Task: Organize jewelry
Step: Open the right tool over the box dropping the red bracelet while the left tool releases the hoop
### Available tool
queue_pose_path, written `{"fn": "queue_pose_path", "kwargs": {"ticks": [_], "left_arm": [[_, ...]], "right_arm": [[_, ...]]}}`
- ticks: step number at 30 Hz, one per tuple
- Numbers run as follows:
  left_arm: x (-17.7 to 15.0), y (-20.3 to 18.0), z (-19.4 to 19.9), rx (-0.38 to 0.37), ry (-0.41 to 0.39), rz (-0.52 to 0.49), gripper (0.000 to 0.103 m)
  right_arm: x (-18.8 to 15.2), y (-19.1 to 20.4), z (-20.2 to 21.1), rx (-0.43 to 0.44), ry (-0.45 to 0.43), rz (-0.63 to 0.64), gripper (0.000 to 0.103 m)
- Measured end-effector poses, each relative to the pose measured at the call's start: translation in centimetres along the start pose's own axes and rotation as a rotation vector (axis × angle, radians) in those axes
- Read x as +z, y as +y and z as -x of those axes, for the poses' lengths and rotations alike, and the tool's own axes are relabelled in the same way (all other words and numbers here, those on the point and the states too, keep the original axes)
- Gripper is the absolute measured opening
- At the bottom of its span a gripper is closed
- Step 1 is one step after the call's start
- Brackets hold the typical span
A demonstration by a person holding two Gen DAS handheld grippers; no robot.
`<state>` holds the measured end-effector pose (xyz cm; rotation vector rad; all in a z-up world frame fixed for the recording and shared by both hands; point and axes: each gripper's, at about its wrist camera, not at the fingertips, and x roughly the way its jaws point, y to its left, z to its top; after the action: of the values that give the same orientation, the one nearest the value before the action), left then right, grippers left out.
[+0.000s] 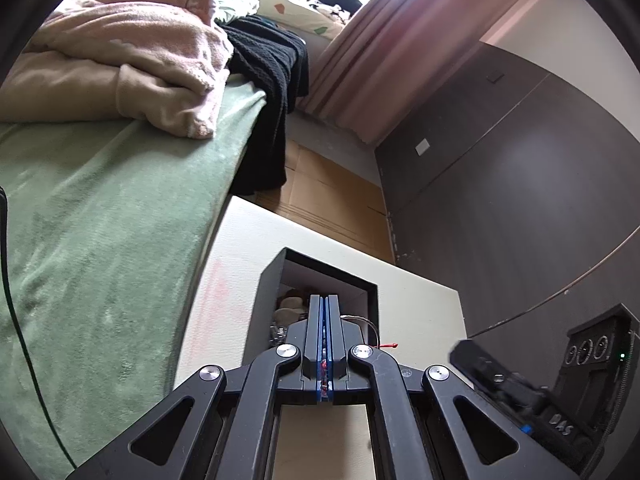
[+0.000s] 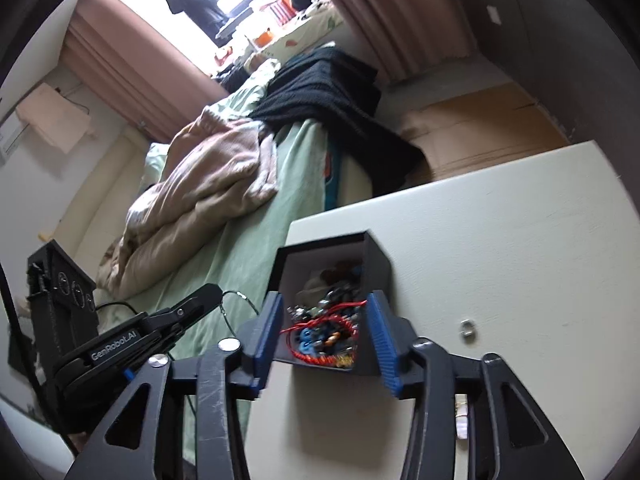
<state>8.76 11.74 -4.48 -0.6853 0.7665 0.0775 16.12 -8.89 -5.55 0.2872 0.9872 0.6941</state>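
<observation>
R tongs (image 2: 326,338) sit nearest in the right view, jaws apart w/ nothing clamped, blue pads straddling the near end of the box (image 2: 376,276) w/o pressing on it. L tongs (image 1: 325,312) are fully shut; a thin wire bracelet (image 1: 370,326) loops out beside the tips, looks pinched there but can't confirm. The box stands on the white desk (image 2: 500,240), open top tilted toward the cams, its long axis running away from the tongs toward the bed (image 1: 100,220). Inside: a heap of beads, metal bits & a red cord bracelet (image 2: 320,334) lying roughly across the near end. Progress, as I judge it: most pieces are already in the box; left are the wire bracelet at the L tongs, a small ring (image 2: 467,328) loose on the desk just right of the box, maybe more. Beyond: bed w/ pink blanket (image 1: 132,52), curtain, window.
</observation>
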Motion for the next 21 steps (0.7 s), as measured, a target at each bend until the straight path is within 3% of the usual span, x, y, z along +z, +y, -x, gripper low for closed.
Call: {"fn": "queue_pose_path", "kwargs": {"ticks": [4,9,10,12,13,14,16,21], "left_arm": [[0.2,-0.4,-0.8,-0.017,-0.003,0.01,0.0],[0.3,-0.5,-2.6,-0.018,0.068,0.033,0.005],[0.2,-0.6,-2.8,-0.022,0.071,0.031,0.011],[-0.1,-1.0,-2.8,-0.017,0.069,0.021,0.033],[-0.2,-1.2,-2.6,-0.019,0.061,0.017,0.052],[-0.4,-1.4,-2.3,-0.025,0.042,0.012,0.062],[-0.7,-2.0,-1.8,-0.023,0.013,-0.008,0.063],[-1.6,-3.5,-1.9,-0.025,0.031,-0.058,0.063]], "right_arm": [[0.4,-1.4,2.0,-0.009,-0.047,-0.026,0.062],[0.6,-3.3,3.8,-0.017,-0.059,-0.06,0.079],[0.6,-3.5,3.9,-0.016,-0.058,-0.066,0.082],[0.6,-4.1,4.5,-0.018,-0.061,-0.077,0.082],[0.6,-4.3,4.8,-0.023,-0.064,-0.078,0.083],[0.6,-4.5,5.1,-0.03,-0.068,-0.079,0.083],[0.5,-4.9,5.7,-0.044,-0.08,-0.084,0.083],[0.2,-6.2,7.3,-0.081,-0.108,-0.105,0.083]]}}
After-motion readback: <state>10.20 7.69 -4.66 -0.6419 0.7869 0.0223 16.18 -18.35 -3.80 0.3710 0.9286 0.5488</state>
